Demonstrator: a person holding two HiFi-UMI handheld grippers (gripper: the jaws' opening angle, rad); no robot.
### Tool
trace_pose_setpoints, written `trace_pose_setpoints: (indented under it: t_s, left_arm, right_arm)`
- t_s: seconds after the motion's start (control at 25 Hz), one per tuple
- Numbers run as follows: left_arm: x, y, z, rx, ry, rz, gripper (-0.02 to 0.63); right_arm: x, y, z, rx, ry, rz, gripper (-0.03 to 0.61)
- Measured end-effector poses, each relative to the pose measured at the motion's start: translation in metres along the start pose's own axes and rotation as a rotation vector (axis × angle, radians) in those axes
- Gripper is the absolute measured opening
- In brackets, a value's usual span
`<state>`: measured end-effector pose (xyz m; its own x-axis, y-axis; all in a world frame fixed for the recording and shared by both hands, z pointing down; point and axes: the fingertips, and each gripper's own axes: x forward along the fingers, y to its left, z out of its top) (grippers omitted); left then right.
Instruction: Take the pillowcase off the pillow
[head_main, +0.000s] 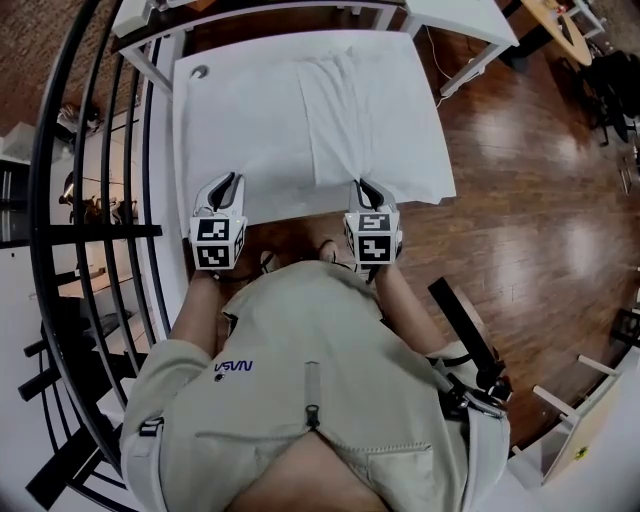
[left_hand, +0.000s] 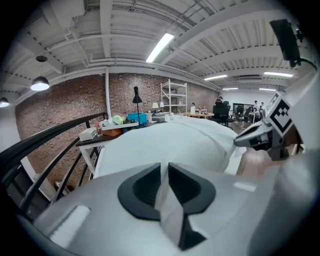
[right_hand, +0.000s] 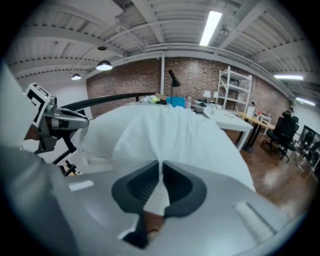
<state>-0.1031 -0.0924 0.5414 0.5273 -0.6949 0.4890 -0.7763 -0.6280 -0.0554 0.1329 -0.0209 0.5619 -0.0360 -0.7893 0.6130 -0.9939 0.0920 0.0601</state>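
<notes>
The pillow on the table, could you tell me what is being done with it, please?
A person stands at the white table with a gripper in each hand. The left gripper and the right gripper each pinch white cloth at the near edge of the pillowcase. The case lies flat on the table and looks still filled, so it does not appear to have been pulled off yet.
</notes>
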Motion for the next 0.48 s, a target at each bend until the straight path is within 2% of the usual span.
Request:
trace_pose_setpoints:
  t_s: [0.2,0.4,0.48]
  left_arm:
    - [-0.005,-0.008,0.037,0.003,-0.049,0.018,0.048]
    - [-0.001,-0.013,0.063,0.000,-0.069,0.073,0.051]
    - [0.002,-0.019,0.074,0.003,-0.084,0.079,0.055]
  right_arm:
    - [-0.017,0.009,0.042,-0.022,-0.109,0.098,0.028]
    - [-0.019,-0.025,0.073,-0.024,-0.185,0.114,0.028]
    - [-0.012,-0.040,0.079,-0.032,-0.196,0.117,0.054]
